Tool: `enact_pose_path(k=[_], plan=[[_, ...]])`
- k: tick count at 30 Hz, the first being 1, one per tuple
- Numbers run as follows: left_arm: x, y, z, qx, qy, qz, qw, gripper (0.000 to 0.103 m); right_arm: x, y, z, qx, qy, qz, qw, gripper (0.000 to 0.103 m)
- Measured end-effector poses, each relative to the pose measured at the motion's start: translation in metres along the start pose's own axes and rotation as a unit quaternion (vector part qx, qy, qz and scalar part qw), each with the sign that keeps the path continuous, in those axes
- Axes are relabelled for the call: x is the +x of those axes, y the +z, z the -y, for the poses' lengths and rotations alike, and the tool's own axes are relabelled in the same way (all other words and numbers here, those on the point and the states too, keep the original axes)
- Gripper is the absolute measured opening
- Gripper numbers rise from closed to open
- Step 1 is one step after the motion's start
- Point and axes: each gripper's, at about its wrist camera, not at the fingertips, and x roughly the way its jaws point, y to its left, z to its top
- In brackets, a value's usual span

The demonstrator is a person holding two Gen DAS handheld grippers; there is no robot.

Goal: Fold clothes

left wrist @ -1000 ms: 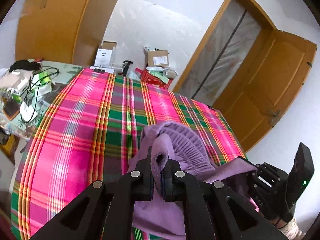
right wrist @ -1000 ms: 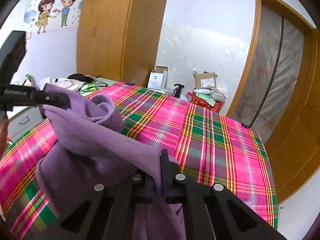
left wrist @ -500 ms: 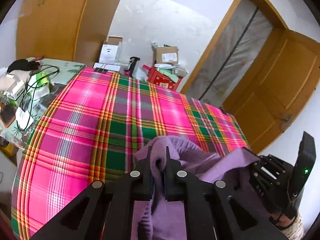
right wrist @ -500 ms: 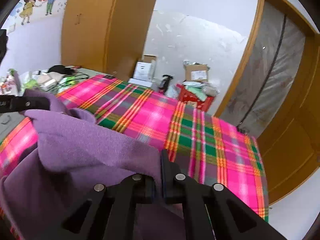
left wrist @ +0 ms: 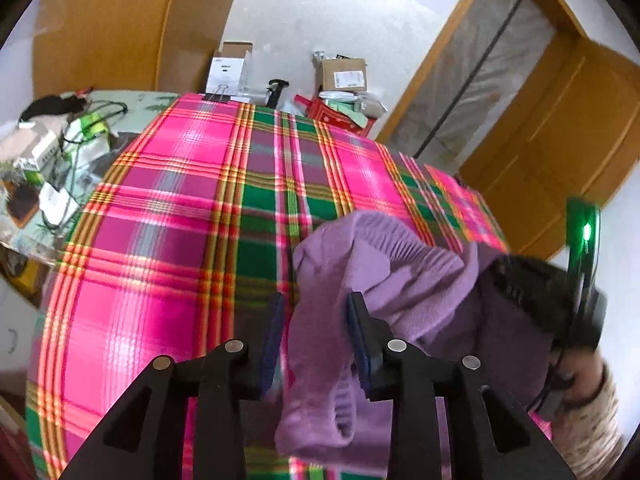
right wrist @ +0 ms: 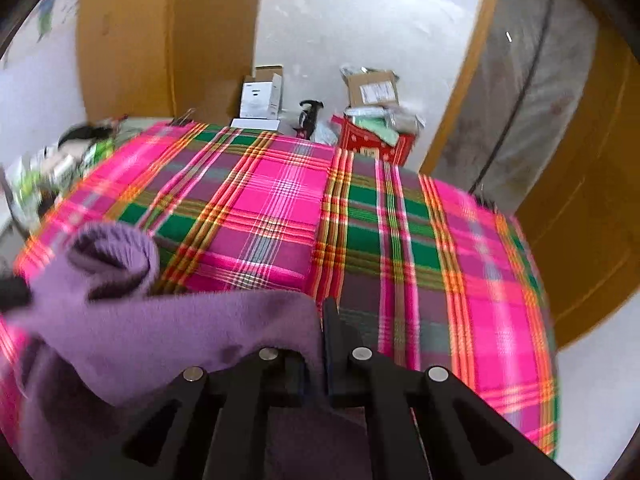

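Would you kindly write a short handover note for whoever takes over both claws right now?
Left claw: jaws opening; a fold of the purple garment hangs between them, pads no longer pressing it.
Right claw: shut on the garment's edge.
Garment: bunched at the near side of the plaid cloth, part lying on it, part lifted by the right claw.
Done: garment brought onto the cloth; left side being let go.
Left: spread it flat, then make the folds. No neat fold shows yet.

blurred: desk clutter (right wrist: 60, 168) at 9 o'clock | cut off: purple garment (right wrist: 160, 332) at 7 o'clock | hidden: right gripper (right wrist: 320, 340) left fingertip under cloth
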Motion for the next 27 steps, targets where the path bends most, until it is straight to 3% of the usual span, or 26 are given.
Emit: enact_pose_path(k=[5,9,13,18,21,27], plan=[[-0.009,-0.018,0.004,0.023,0.012,-0.007,0.9996,0.033,0.000,0.004,0.018,0.062,0.019,-0.015,0.998,0.006],[-0.006,-0.030,0.012,0.042,0.012,-0.024,0.9988,0.033,0.005,0.001,0.035,0.135,0.051,-0.046,0.988,0.006],[-0.001,-0.032,0.025,0.060,0.010,-0.034,0.9976,0.033,-0.007,-0.004,0.030,0.109,0.036,-0.040,0.993,0.006],[0.014,-0.030,0.045,0.091,0.022,-0.050,0.9943,0.033,-0.033,-0.011,0.020,0.073,0.025,0.000,0.997,0.008],[0.030,-0.029,0.053,0.112,0.052,-0.062,0.9904,0.033,-0.049,-0.017,0.013,0.054,0.023,0.024,0.998,0.009],[0.044,-0.022,0.037,0.072,0.081,-0.069,0.9918,0.033,-0.063,-0.028,0.008,0.031,0.021,0.047,0.998,0.010]])
